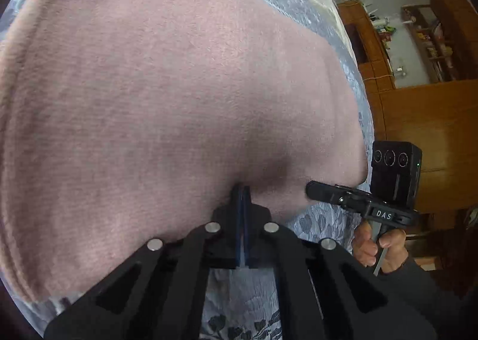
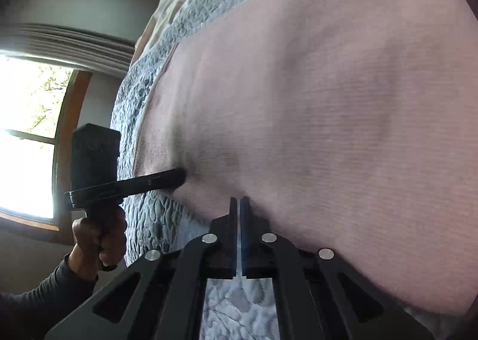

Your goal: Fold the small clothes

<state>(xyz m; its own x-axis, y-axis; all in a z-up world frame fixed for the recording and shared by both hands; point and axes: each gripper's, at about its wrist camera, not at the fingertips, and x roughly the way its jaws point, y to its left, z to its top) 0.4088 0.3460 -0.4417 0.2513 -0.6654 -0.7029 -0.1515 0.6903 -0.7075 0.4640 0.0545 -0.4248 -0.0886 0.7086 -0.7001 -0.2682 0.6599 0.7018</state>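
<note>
A pink cloth [image 1: 179, 106] lies spread on a bed covered by a grey-blue quilt [image 1: 245, 295], filling most of both wrist views; the quilt shows around it at 12 o'clock and 6 o'clock. The left gripper [image 1: 242, 190] is clenched on the cloth's near edge, its jaws pressed together with the fabric dimpled and shadowed around them. Just beside it, toward 3 o'clock, the right gripper [image 1: 310, 190] meets the same edge; its own camera shows its jaws nearly together on the fabric [image 2: 239, 201], a thin slit of light between them. A hand [image 1: 379, 247] in a dark sleeve grips the right handle, and another hand [image 2: 100, 238] holds the left one. Beyond the bed, wooden shelves [image 1: 430, 41] stand at 2 o'clock in the left view; a window [image 2: 27, 136] glows at 9 o'clock in the right view.
</note>
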